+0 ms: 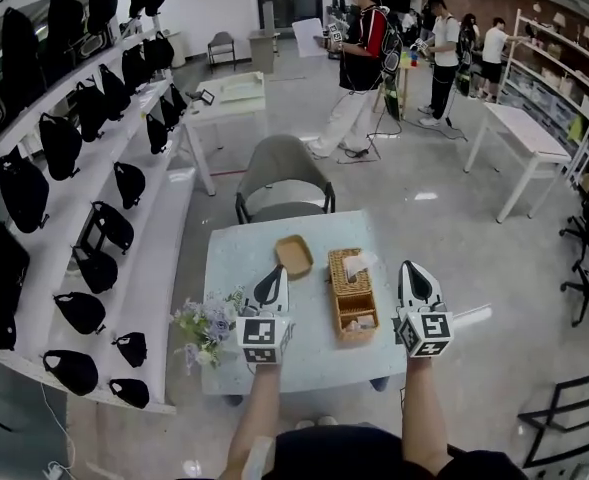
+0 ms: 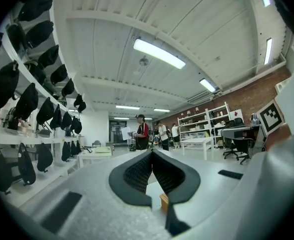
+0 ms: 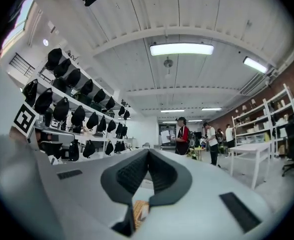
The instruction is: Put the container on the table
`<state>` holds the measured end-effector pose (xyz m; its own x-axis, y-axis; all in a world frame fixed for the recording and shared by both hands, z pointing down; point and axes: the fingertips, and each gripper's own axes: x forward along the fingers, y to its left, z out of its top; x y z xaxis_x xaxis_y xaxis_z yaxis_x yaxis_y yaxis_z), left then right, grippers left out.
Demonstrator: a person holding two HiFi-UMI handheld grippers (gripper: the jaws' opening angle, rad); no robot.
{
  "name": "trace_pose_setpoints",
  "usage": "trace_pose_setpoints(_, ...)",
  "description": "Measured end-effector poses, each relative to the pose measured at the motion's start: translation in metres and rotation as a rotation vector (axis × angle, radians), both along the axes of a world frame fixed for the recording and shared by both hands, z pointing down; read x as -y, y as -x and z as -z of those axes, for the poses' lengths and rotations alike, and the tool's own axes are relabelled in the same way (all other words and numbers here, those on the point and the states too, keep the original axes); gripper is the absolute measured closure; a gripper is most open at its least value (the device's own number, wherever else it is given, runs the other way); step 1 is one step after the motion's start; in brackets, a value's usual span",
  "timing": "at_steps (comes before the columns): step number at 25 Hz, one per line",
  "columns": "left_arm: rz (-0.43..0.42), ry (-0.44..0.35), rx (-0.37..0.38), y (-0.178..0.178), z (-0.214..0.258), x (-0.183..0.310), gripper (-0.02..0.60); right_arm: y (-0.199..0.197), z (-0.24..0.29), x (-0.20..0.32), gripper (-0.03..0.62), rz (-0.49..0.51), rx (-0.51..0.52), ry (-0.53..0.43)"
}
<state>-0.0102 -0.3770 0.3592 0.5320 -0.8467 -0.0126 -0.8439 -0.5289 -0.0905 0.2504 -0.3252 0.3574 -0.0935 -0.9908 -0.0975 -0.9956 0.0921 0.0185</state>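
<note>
Operator and handheld tools: appearance.
Left gripper and right gripper: white shells, black ribbed pads tapering to the tips, black rectangular insets behind the pads. Rear of each: cube of black-and-white square markers. Person wears dark top.

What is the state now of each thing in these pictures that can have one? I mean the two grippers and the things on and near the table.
left gripper: shut, empty.
right gripper: shut, empty.
woven box: upright on the table, tissue sticking out.
wooden tray: flat on the table, empty.
flowers: at the table's near left corner.
chair: unoccupied.
</note>
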Motion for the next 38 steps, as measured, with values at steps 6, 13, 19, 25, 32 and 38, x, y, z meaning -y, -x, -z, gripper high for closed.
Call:
trace_pose_setpoints(6,0.019,0.016,0.004,0.008,-0.008,-0.003,0.574,-0.011,-0.014,-0.014,0.595,-0.027,0.011,0.019)
trace_pose_setpoints(13,0.024,0.014,-0.012,0.007,-0.005,-0.011,0.574,-0.001,-0.006,-0.021,0.595,0.011,0.021,0.010)
trace_pose_setpoints(19,0.017,0.025,-0.010,0.004,-0.009,-0.016,0.574,0.009,-0.009,-0.023,0.595,0.039,0.008,0.028)
trace_pose_setpoints(25,0.011,0.032,-0.007,0.003,-0.012,-0.020,0.574,0.013,-0.012,-0.026,0.596,0.046,0.002,0.039)
trace_pose_setpoints(32,0.014,0.039,-0.011,0.005,-0.014,-0.020,0.574,0.017,-0.013,-0.025,0.597,0.059,-0.001,0.045)
trace_pose_setpoints(38,0.017,0.050,-0.012,0.006,-0.018,-0.020,0.574,0.020,-0.017,-0.025,0.596,0.069,0.000,0.059)
